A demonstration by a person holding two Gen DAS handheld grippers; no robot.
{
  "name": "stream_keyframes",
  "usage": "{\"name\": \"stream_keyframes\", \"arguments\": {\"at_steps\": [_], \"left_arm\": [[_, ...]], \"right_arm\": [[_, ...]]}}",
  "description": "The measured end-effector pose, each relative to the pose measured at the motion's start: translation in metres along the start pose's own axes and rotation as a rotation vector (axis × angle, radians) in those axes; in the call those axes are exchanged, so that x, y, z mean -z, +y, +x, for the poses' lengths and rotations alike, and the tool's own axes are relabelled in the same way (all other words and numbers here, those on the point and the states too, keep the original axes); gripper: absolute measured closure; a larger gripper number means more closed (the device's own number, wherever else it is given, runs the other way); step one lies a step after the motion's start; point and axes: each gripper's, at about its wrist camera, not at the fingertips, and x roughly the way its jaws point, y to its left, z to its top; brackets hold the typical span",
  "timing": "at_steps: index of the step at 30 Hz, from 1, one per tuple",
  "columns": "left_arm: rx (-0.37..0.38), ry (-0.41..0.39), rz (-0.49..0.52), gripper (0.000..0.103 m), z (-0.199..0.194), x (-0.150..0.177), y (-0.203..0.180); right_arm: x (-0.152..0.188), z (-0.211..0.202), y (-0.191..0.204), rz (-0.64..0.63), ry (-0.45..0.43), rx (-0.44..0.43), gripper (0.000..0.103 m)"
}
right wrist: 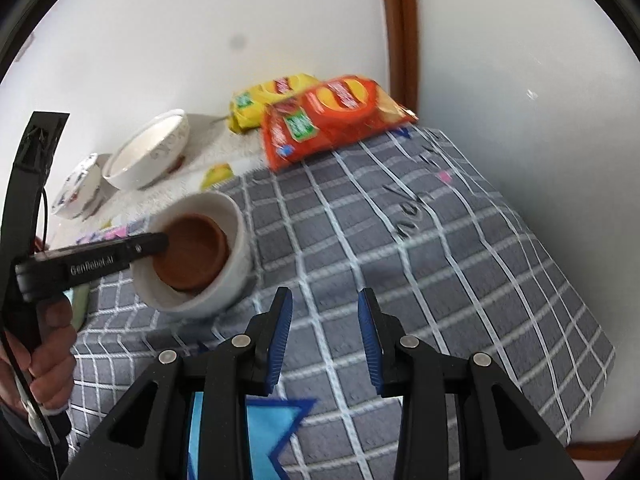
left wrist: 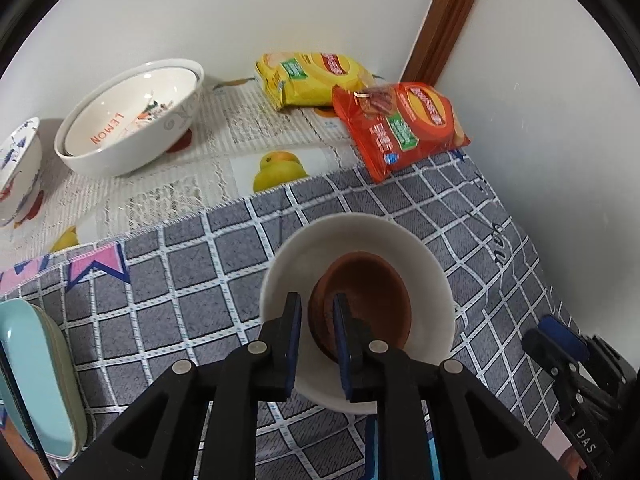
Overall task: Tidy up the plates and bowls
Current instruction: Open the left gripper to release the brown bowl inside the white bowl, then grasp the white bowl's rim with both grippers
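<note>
Your left gripper [left wrist: 317, 312] sits over the white bowl [left wrist: 436, 280], jaws straddling the near rim of the brown bowl [left wrist: 368, 292] that's nested inside it: one pad outside the brown wall, the other inside. There's a narrow gap btw the pads and the rim stands in it; can't tell from these views whether the pads actually press on it. In the right wrist view the same left gripper [right wrist: 160, 242] reaches in from the left w/ its tip at the brown bowl [right wrist: 192, 254], and your hand [right wrist: 48, 352] is wrapped round its handle. The white bowl [right wrist: 236, 240] stands upright on the grey checked cloth [right wrist: 400, 260], brown one slightly tilted inside it. Your right gripper [right wrist: 325, 328] hangs above bare cloth just right of that bowl, jaws partly apart w/ nothing btw the blue pads; it's also visible at the lower right edge of the left wrist view [left wrist: 560, 344]. Further back, on the fruit-print cloth [left wrist: 248, 132] by the wall: a big white bowl w/ "LEMON" lettering [left wrist: 132, 120], which looks like two stacked, and a smaller patterned bowl [left wrist: 16, 168] at the left edge. A yellow snack bag [left wrist: 308, 78] and an orange snack bag [left wrist: 400, 128] lie in the far corner, touching. A pale blue-green dish [left wrist: 36, 380] sits at the near left.
</note>
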Motion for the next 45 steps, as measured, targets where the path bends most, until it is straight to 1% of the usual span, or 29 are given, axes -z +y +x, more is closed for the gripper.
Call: {"name": "stream_keyframes", "arguments": {"at_steps": [2,5,8,12,15,19,21,23,28,30,37,40,45], "left_arm": [[0.000,-0.014,-0.012,0.082,-0.006,-0.001,0.004],[-0.002,-0.026,-0.032,0.081,-0.012,-0.004,0.011],[-0.009,-0.013,-0.057,0.081,-0.012,-0.005,0.021],[0.001,0.011,-0.084,0.081,-0.005,-0.002,0.031],[0.014,0.027,-0.086,0.081,0.001,0.000,0.033],[0.015,0.045,-0.079,0.081,0.010,0.000,0.030],[0.010,0.058,-0.078,0.081,0.016,0.000,0.030],[0.000,0.070,-0.074,0.081,0.021,0.000,0.029],[-0.022,0.089,-0.064,0.081,0.030,0.002,0.027],[-0.028,0.097,-0.065,0.081,0.034,0.001,0.027],[-0.033,0.114,-0.059,0.080,0.042,0.001,0.028],[-0.037,0.115,-0.059,0.080,0.044,0.002,0.027],[-0.045,0.120,-0.056,0.080,0.046,0.001,0.027]], "right_arm": [[-0.007,0.002,0.009,-0.025,-0.004,-0.022,0.069],[-0.017,0.008,0.021,-0.049,0.003,-0.062,0.069],[-0.025,0.018,0.029,-0.048,0.021,-0.106,0.069],[-0.031,0.034,0.036,-0.041,0.050,-0.114,0.069],[-0.033,0.045,0.037,-0.033,0.077,-0.138,0.069],[-0.036,0.061,0.039,-0.021,0.119,-0.120,0.070],[-0.037,0.067,0.041,-0.019,0.131,-0.119,0.075],[-0.038,0.074,0.043,-0.016,0.144,-0.109,0.077],[-0.040,0.088,0.047,0.001,0.195,-0.086,0.077],[-0.040,0.092,0.049,-0.002,0.206,-0.064,0.077],[-0.038,0.098,0.052,-0.006,0.205,-0.028,0.077],[-0.038,0.100,0.050,-0.002,0.204,-0.029,0.077],[-0.038,0.102,0.049,-0.010,0.200,-0.019,0.073]]}}
